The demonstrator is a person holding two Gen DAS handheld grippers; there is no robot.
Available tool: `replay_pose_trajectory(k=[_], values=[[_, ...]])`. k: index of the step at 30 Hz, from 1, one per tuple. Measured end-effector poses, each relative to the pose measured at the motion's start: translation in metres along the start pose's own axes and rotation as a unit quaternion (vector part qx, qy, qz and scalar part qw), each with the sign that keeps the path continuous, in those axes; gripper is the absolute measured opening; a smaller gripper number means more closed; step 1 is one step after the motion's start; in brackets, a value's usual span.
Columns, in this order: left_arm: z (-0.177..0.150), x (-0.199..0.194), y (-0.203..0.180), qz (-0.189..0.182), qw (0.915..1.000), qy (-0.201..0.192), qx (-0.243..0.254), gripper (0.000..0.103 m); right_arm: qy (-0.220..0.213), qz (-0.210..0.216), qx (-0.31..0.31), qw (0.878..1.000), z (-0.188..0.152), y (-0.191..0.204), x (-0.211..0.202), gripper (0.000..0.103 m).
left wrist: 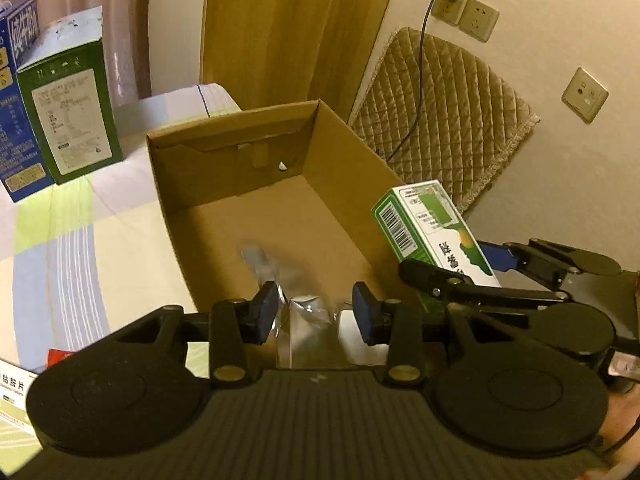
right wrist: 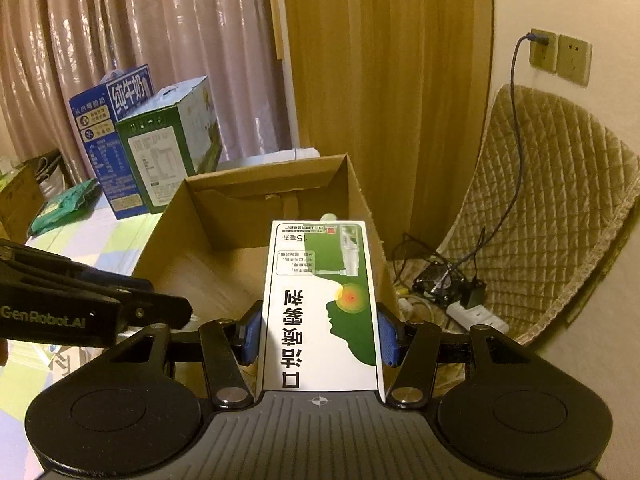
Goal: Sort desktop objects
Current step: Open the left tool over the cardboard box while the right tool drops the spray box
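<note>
Two loads are headed for the same cardboard box [left wrist: 248, 184], and that is where I see trouble. My left gripper [left wrist: 316, 312] carries a clear plastic packet [left wrist: 304, 320] that hangs slack between the blue pads; it is thin and slippery, and I judge it could slide out before I am fully over the box floor, or catch on the near wall just ahead of my fingers and land on the bench [left wrist: 72, 240] instead. My right gripper [right wrist: 318, 332], just to the right of the left one, is clamped on a green-and-white throat spray carton [right wrist: 320, 300], pads pressing both long sides, the carton sticking forward over the box's right wall. Because the carton reaches well past my fingertips, its far end could knock that wall if I dip too early. The two grippers ride close together, nearly touching in the left wrist view, so a bump between them could shake the packet loose. On the left the jaws are partly closed on the packet; how firmly the pads bite the film is hard to tell, since it is blurred. On the right they stand about half open, filled by the carton's width. Milk cartons [left wrist: 68, 112] stand well off to the left, beyond the box.
</note>
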State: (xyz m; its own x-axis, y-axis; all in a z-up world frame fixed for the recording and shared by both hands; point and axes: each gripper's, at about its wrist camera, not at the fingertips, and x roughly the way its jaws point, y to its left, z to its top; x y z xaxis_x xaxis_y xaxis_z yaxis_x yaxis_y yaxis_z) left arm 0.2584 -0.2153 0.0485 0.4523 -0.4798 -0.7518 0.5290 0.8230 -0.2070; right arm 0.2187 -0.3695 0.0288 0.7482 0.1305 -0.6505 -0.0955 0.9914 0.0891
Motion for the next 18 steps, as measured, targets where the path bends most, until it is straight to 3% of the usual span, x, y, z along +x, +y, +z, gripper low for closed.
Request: replay_pose_trajectory(k=[9,12,18], values=[[-0.017,-0.025,0.012,0.013,0.9997,-0.011,0.018,0.034,0.006,0.020,-0.006,1.000,0.000,0.012,0.009,0.053],[-0.024,-0.034,0.014,0.020,0.9994,-0.012,0.023,0.037,-0.002,0.020,0.004,1.000,0.003,0.015,0.005,0.063],[-0.043,-0.056,0.024,0.030,0.9992,-0.017,0.019,0.038,-0.013,0.022,0.001,1.000,0.006,0.024,-0.017,0.068]])
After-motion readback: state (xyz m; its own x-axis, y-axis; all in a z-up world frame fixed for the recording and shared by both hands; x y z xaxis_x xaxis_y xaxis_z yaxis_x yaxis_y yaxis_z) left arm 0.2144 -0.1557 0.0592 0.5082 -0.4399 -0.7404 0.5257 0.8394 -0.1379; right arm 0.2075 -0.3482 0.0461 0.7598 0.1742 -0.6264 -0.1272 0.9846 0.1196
